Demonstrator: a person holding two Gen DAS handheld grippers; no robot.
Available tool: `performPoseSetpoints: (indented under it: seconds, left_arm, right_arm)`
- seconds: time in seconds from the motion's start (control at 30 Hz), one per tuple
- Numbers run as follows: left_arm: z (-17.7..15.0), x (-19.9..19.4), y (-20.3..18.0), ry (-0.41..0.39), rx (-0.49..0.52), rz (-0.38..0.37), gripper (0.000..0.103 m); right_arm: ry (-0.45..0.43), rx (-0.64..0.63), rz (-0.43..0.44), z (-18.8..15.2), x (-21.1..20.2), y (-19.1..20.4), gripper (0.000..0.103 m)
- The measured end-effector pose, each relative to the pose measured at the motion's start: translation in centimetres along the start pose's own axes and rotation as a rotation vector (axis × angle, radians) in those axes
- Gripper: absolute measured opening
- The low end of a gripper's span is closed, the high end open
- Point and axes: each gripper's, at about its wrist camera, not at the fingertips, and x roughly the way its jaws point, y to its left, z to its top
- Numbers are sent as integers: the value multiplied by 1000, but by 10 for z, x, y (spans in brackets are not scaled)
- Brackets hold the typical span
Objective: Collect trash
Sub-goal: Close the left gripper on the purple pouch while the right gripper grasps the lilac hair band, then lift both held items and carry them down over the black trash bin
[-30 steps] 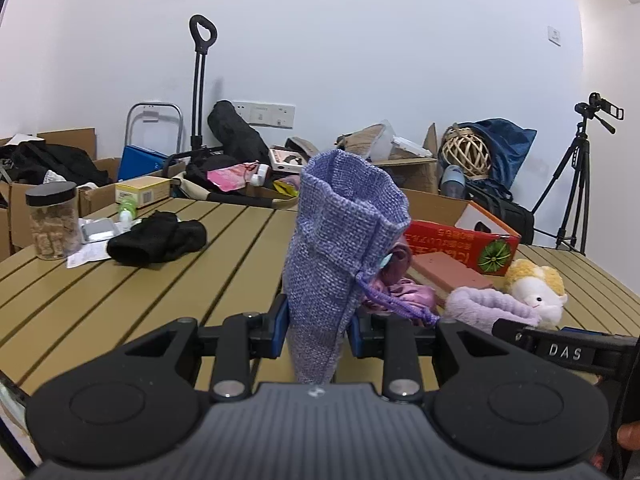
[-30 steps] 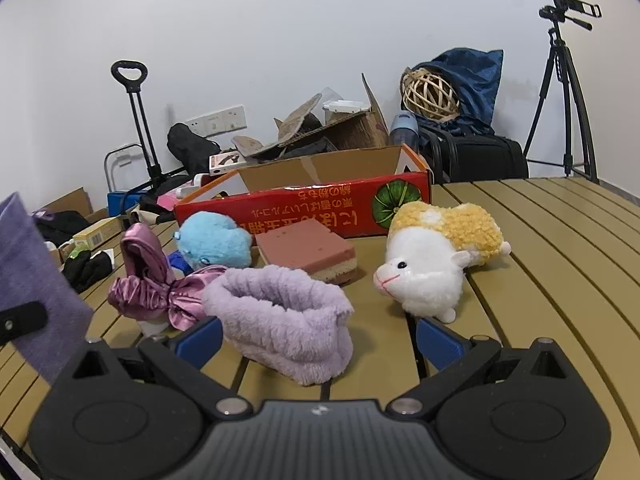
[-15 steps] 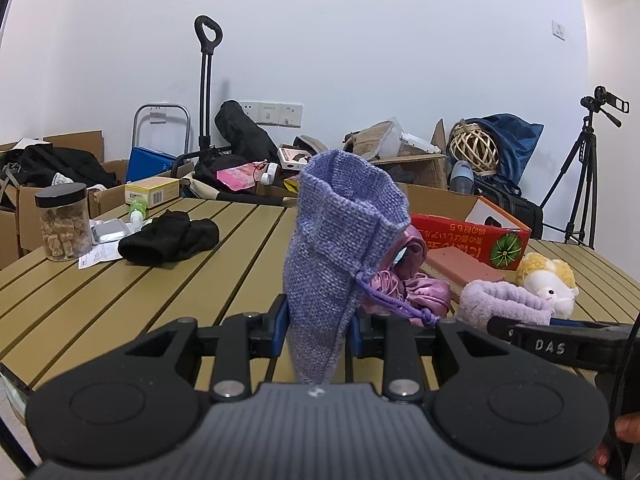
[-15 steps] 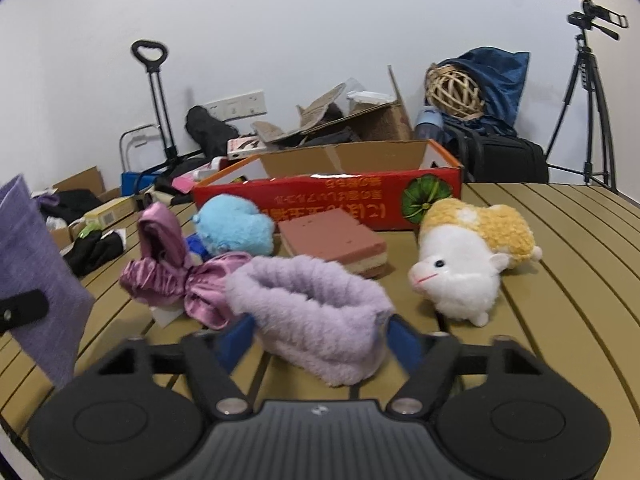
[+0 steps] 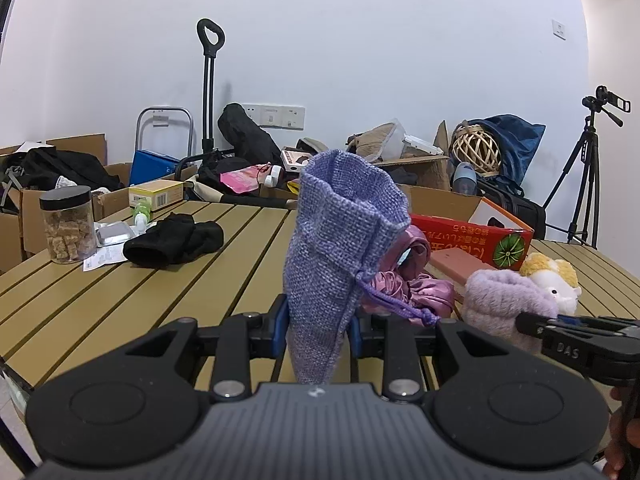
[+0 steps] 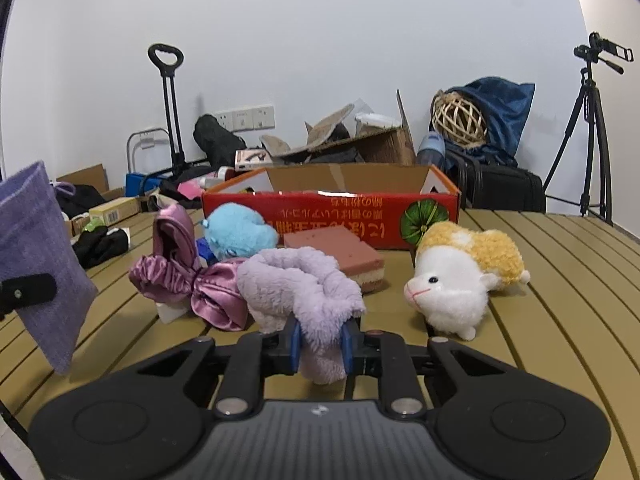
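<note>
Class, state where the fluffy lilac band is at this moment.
In the right wrist view the fluffy lilac band sits low at centre, pinched in the right gripper, between the pink satin scrunchie and the plush sheep.

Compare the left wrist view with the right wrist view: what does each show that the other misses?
Left wrist only: a jar of brown chunks, and the left tongs shut on the purple pouch.
Right wrist only: a blue plush, and the right tongs, just closed, pinching the lilac fuzzy band.
Both: pouch, band, red box, sheep plush.
</note>
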Motion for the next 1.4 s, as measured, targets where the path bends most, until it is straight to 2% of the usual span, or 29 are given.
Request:
performPoseSetpoints:
  seconds: [0.3,0.6,0.8,1.07,1.4]
  left_arm:
    - [-1,-13,1,-29,4,12,30]
    - [-5,-36,8,-50,24,2,30]
    - [-11,-54,14,-27,5,-22,30]
    - [-27,-89,16,-34,6,-31,30]
    - [-50,-139,10,-50,34,-56,29]
  right_arm:
    - [-63,-18,31,5,-31,-4,18]
    - [-70,-17,77,-1,-67,-13,18]
    - [-81,-1,100,-13,-99,-21,18]
    - [-106,-24,97,-30,-144,-27,18]
    - [-78,2,96,-68,-185,-30,18]
